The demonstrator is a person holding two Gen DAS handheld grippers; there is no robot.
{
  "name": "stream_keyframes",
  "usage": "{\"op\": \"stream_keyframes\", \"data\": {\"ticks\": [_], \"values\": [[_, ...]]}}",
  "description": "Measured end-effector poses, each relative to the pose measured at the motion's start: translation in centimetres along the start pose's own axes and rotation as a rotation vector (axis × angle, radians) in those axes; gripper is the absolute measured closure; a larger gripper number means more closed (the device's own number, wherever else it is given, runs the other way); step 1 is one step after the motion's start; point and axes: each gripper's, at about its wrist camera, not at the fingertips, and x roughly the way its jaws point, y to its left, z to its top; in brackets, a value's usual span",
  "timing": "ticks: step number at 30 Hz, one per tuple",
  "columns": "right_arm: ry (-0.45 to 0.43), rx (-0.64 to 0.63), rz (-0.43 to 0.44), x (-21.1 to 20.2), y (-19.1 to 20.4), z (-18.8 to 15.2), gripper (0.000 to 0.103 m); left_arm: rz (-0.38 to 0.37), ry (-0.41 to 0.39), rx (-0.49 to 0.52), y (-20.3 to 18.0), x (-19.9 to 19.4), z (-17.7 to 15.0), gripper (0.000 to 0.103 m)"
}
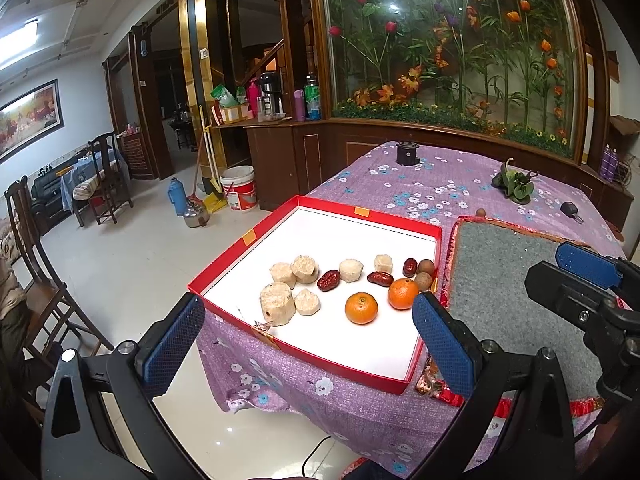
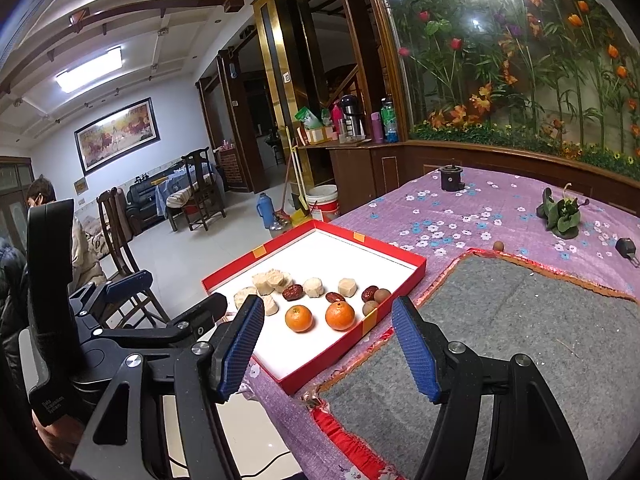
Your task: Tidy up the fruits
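A red box (image 1: 320,354) (image 2: 312,372) with a white floor sits on the purple tablecloth. It holds two oranges (image 1: 361,308) (image 1: 403,293) (image 2: 299,319), three red dates (image 1: 329,280), two brown longans (image 1: 426,267) and several pale peeled chunks (image 1: 274,304) (image 2: 267,281). Another longan (image 1: 480,212) (image 2: 498,245) lies loose on the cloth beyond the mat. My left gripper (image 1: 310,344) hangs open before the box's near edge, nothing in it. My right gripper (image 2: 328,350) is open too, over the box's right corner and the mat's edge, also holding nothing.
A grey mat (image 1: 512,280) (image 2: 520,320) with red fringe lies right of the box. Farther back stand a black cylinder (image 1: 407,153), a leafy ornament (image 1: 514,186) and a small black object (image 1: 570,210). Wooden chairs and a person (image 2: 40,196) are off the table's left.
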Motion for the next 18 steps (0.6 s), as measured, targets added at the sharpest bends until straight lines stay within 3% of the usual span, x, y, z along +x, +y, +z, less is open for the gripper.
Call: {"op": "stream_keyframes", "data": {"ticks": [18], "values": [[0.007, -0.004, -0.011, 0.70, -0.03, -0.10, 0.035, -0.005, -0.034, 0.001, 0.59, -0.07, 0.55, 0.000]]}}
